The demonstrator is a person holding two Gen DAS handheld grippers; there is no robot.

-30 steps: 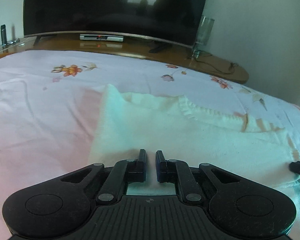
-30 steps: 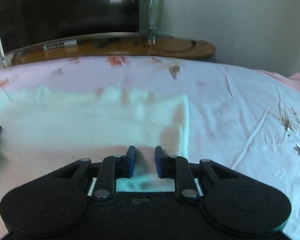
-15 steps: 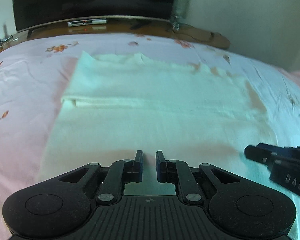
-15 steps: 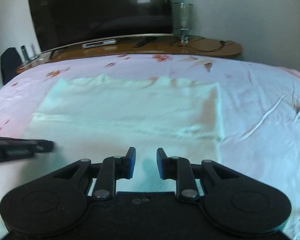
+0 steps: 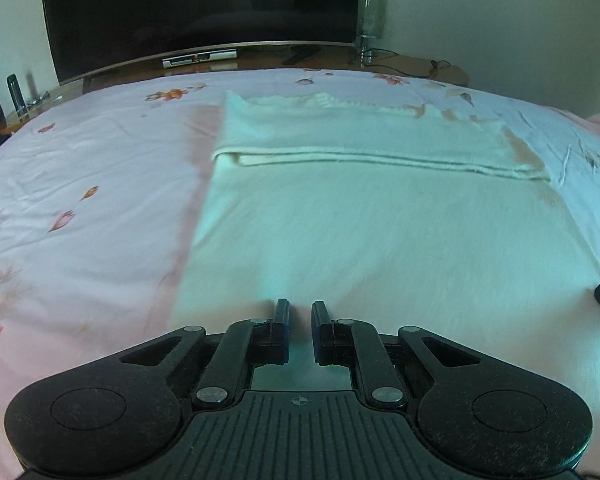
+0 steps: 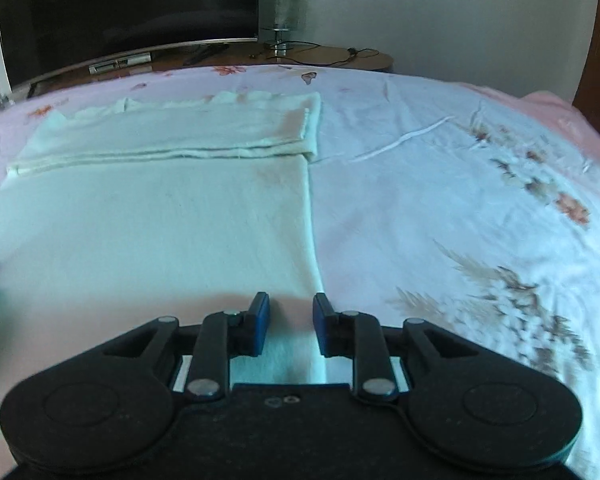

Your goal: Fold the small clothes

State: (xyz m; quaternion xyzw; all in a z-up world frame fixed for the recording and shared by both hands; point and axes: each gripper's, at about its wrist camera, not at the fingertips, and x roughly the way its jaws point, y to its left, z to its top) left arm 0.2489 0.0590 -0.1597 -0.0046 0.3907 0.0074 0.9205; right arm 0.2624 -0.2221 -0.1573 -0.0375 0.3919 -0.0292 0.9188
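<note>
Two views. From the left wrist, the left claw is nearly clenched, gripping nothing, over the near edge of the white garment on the bed; a careless pinch could catch the sheet too. From the right wrist, the right claw, jaws just parted and empty, straddles the garment's right edge. Television and lamp stand clear.

Matt cream knit garment (softly fuzzy) on smooth floral cotton bedsheet
</note>
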